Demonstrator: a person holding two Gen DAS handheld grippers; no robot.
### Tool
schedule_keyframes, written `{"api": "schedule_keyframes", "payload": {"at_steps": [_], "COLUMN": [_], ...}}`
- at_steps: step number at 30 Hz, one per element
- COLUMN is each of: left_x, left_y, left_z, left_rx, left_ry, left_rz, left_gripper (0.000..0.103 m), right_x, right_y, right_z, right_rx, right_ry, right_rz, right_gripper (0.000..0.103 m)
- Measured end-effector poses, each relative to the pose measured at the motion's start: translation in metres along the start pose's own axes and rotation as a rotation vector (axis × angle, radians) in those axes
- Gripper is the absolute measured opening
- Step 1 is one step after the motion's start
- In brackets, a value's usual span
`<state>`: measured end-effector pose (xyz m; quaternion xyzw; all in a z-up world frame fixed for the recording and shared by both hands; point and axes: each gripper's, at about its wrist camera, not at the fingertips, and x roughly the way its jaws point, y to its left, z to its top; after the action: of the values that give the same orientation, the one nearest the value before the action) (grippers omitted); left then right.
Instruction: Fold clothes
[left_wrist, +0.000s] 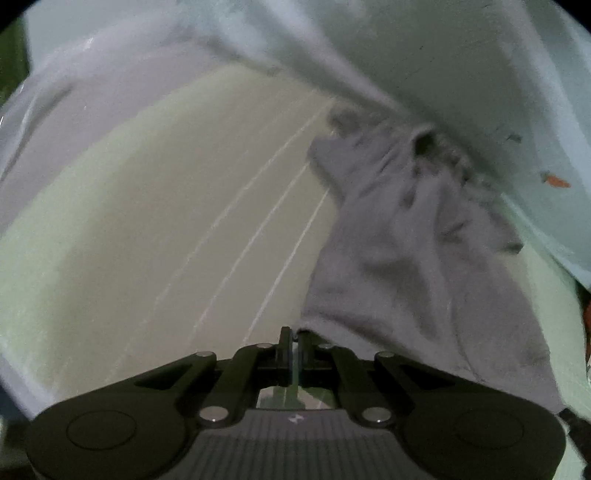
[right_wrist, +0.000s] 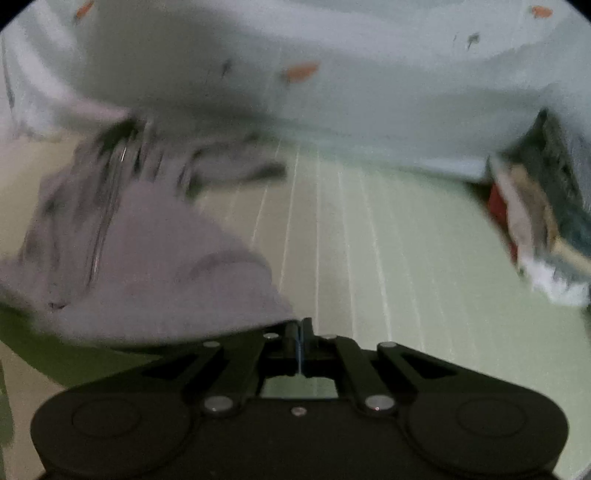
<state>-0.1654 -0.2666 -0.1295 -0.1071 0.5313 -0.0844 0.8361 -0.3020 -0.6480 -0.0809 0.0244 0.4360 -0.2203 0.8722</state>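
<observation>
A grey garment (left_wrist: 399, 240) lies rumpled on a pale green striped sheet (left_wrist: 166, 221), running from the back right down to my left gripper (left_wrist: 294, 334). That gripper is shut, and the garment's lower corner is pinched at its fingertips. In the right wrist view the same grey garment (right_wrist: 166, 258) fills the left side. Its near edge runs into the tips of my right gripper (right_wrist: 300, 326), which is shut on that edge. The cloth between the two grippers is bunched and blurred, so I cannot make out its shape.
A pale blue cloth with small orange marks (right_wrist: 369, 92) hangs across the back of both views. A pile of mixed coloured fabric (right_wrist: 535, 221) sits at the right edge. A whitish cloth (left_wrist: 74, 110) lies at the back left. The green striped sheet (right_wrist: 369, 240) spreads ahead.
</observation>
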Motion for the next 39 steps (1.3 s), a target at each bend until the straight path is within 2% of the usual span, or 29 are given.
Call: {"api": "schedule_keyframes", "payload": {"at_steps": [3, 4, 5, 6, 7, 8, 9, 10, 11, 13, 17, 20, 22, 24, 25, 27, 28, 29, 31, 34, 39], "left_x": [-0.005, -0.009, -0.014, -0.017, -0.021, -0.022, -0.023, -0.020, -0.016, -0.004, 0.024, 0.042, 0.051, 0.056, 0.057, 0.059, 0.058, 0.058, 0.056, 0.051, 0.037], "left_y": [0.005, 0.006, 0.007, 0.009, 0.010, 0.009, 0.008, 0.005, 0.002, -0.007, -0.030, -0.045, -0.053, -0.057, -0.059, -0.062, -0.063, -0.063, -0.064, -0.060, -0.044], "left_z": [-0.017, -0.020, -0.021, -0.022, -0.021, -0.020, -0.019, -0.016, -0.013, -0.005, 0.012, 0.020, 0.022, 0.022, 0.021, 0.019, 0.017, 0.015, 0.010, -0.001, -0.028], "left_rx": [-0.014, -0.011, -0.008, -0.011, -0.014, -0.012, -0.001, 0.017, 0.044, 0.092, 0.178, 0.239, 0.264, 0.260, 0.257, 0.257, 0.262, 0.267, 0.274, 0.281, 0.269], "left_ry": [0.017, 0.007, -0.006, -0.019, -0.036, -0.056, -0.073, -0.080, -0.081, -0.074, -0.048, -0.042, -0.037, -0.041, -0.043, -0.045, -0.044, -0.040, -0.029, 0.003, 0.070], "left_rz": [0.026, 0.034, 0.031, 0.025, 0.022, 0.026, 0.036, 0.047, 0.051, 0.051, 0.041, 0.014, -0.007, -0.016, -0.020, -0.034, -0.045, -0.053, -0.055, -0.046, -0.042], "left_gripper": [0.004, 0.005, 0.010, 0.022, 0.029, 0.041, 0.053, 0.058, 0.066, 0.072, 0.077, 0.077, 0.073, 0.049, 0.046, 0.024, 0.022, 0.019, 0.015, 0.014, 0.015], "right_x": [0.000, -0.001, -0.002, -0.005, -0.008, -0.010, -0.010, -0.007, -0.005, 0.006, 0.043, 0.065, 0.075, 0.079, 0.080, 0.080, 0.077, 0.074, 0.068, 0.055, 0.026], "right_y": [-0.005, -0.009, -0.013, -0.017, -0.021, -0.024, -0.026, -0.026, -0.026, -0.023, -0.003, 0.018, 0.031, 0.038, 0.037, 0.034, 0.033, 0.032, 0.032, 0.033, 0.033], "right_z": [-0.023, -0.027, -0.031, -0.032, -0.033, -0.033, -0.030, -0.027, -0.024, -0.017, 0.000, 0.012, 0.020, 0.021, 0.020, 0.019, 0.017, 0.015, 0.008, -0.007, -0.039], "right_rx": [0.022, 0.046, 0.072, 0.100, 0.129, 0.152, 0.168, 0.179, 0.187, 0.194, 0.171, 0.127, 0.074, 0.063, 0.082, 0.128, 0.131, 0.128, 0.147, 0.146, 0.140], "right_ry": [0.072, 0.081, 0.085, 0.079, 0.066, 0.048, 0.030, 0.010, -0.011, -0.049, -0.006, 0.010, 0.045, 0.037, 0.035, 0.045, 0.044, 0.044, 0.051, 0.063, 0.105], "right_rz": [0.056, 0.079, 0.101, 0.116, 0.124, 0.125, 0.121, 0.115, 0.114, 0.155, 0.241, 0.238, 0.225, 0.218, 0.231, 0.266, 0.282, 0.304, 0.341, 0.347, 0.361], "right_gripper": [0.002, 0.005, 0.018, 0.027, 0.045, 0.061, 0.070, 0.086, 0.096, 0.103, 0.103, 0.103, 0.103, 0.098, 0.087, 0.076, 0.062, 0.041, 0.025, 0.021, 0.020]}}
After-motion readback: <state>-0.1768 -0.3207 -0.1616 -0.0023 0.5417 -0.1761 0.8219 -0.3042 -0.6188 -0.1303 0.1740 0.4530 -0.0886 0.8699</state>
